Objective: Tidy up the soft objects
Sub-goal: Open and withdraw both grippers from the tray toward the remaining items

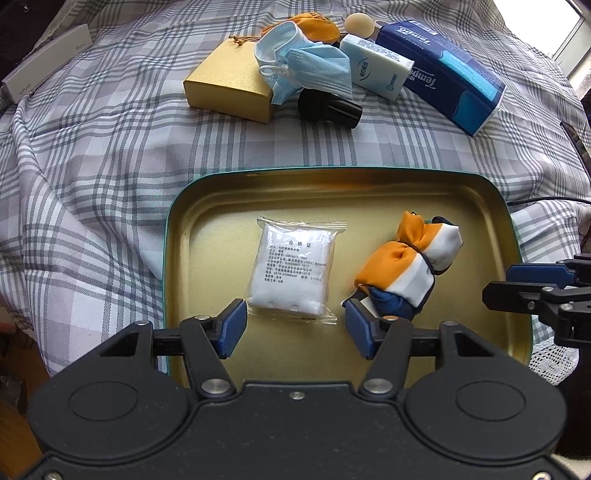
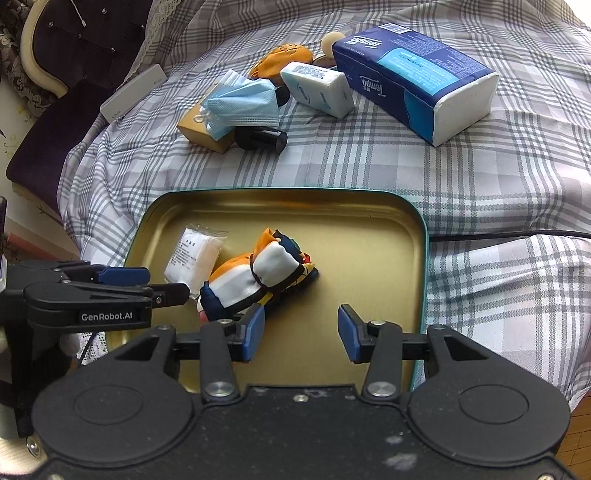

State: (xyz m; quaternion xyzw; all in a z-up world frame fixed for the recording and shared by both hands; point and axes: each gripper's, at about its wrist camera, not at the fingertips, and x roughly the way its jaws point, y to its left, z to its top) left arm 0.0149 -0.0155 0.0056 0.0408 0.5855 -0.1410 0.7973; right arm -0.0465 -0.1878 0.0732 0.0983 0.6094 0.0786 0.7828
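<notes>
A gold metal tray [image 1: 207, 206] [image 2: 369, 229] lies on the plaid cloth. In it lie a clear packet of white cotton [image 1: 291, 271] [image 2: 194, 253] and a tied orange, white and navy cloth bundle [image 1: 406, 266] [image 2: 258, 277]. My left gripper [image 1: 295, 328] is open and empty just above the tray's near side, by the packet's near edge. My right gripper [image 2: 301, 334] is open and empty over the tray's near right, beside the bundle. Beyond the tray lie a blue face mask [image 1: 303, 62] [image 2: 242, 103], a small white tissue pack [image 1: 376, 66] [image 2: 319, 90], a large blue tissue pack [image 1: 447, 70] [image 2: 417, 74] and an orange pouch [image 1: 317, 26] [image 2: 282, 57].
A gold box [image 1: 225, 88] [image 2: 195, 129] sits under the mask, a black cylinder [image 1: 328, 109] [image 2: 262, 138] lies beside it. A white phone box [image 1: 44, 77] [image 2: 133, 94] lies at the far left. A black cable [image 2: 517, 234] runs right of the tray.
</notes>
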